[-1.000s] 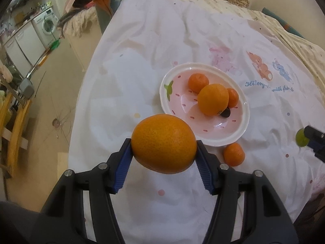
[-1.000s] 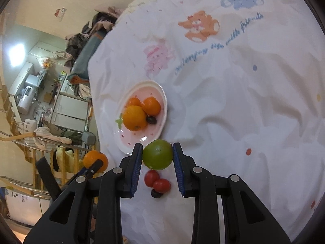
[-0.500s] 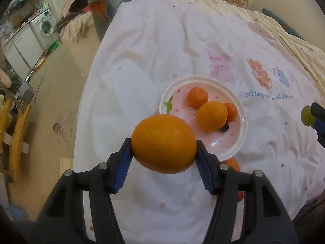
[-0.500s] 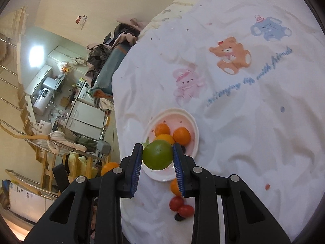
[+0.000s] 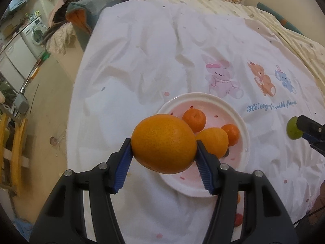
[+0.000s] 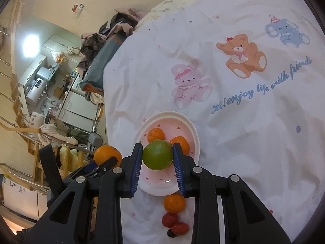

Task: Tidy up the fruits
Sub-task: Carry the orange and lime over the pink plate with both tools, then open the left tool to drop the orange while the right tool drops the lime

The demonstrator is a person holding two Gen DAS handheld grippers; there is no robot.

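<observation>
With my left gripper [image 5: 163,154] clamped on the orange [image 5: 163,143] and my right gripper [image 6: 157,162] on the lime [image 6: 157,154] — both above the plate [image 5: 242,126] — I lower each onto bare pink, clear of the mandarins [image 5: 194,118].

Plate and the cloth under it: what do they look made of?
Plate: probably glazed ceramic, possibly melamine; glossy white rim, pink centre with a bright glare spot in the right wrist view. Cloth: thin woven cotton-like fabric, matte white, creased, with printed cartoon animals and lettering.

White sheet [image 6: 264,132] reads "Hi! enjoy life with friends".
</observation>
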